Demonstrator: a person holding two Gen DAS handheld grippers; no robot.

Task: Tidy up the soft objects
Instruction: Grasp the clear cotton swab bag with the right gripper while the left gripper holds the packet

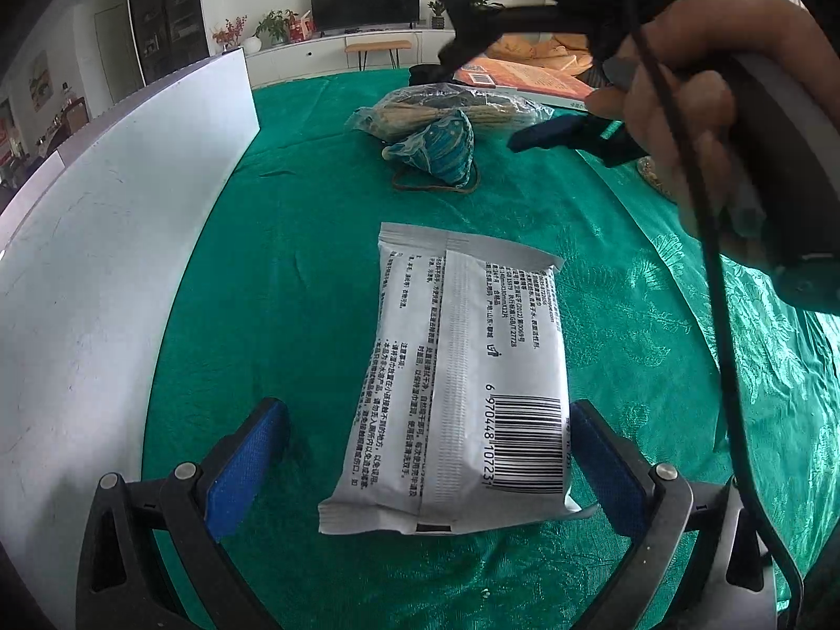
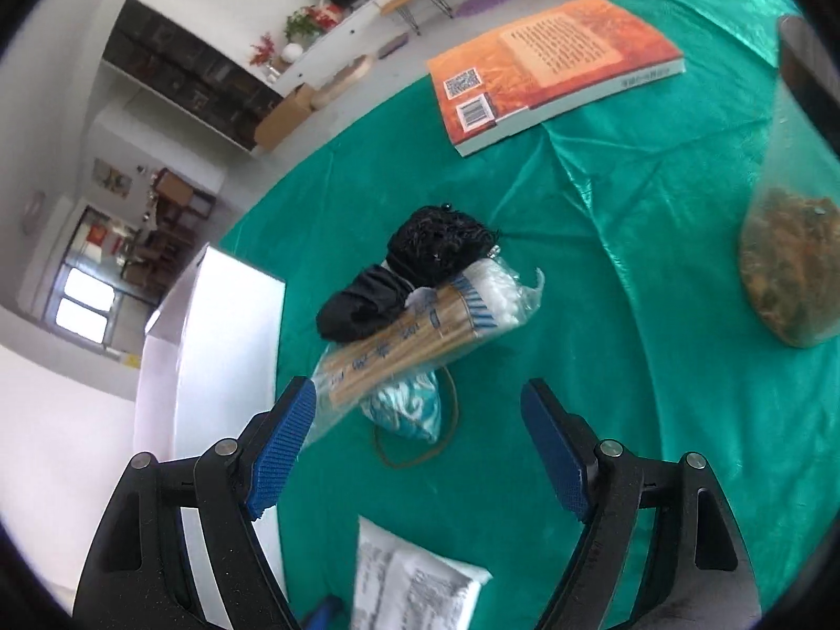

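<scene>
Green tablecloth | left gripper open astride white packet | right gripper open, empty

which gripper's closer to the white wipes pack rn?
Left. The left gripper straddles the white wipes pack's near end, fingers open on either side. The right gripper is open, above the table beyond the pack, facing the bagged bundle.

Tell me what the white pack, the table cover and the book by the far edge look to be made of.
White pack: likely plastic film with a matte-to-satin finish; it has crimped end seals, a back seam and printed text with a barcode. Table cover: green woven fabric, satin-like; it shows a sheen, creases and a leaf pattern. Book: paper pages under a smooth printed orange cover, probably card.
</scene>
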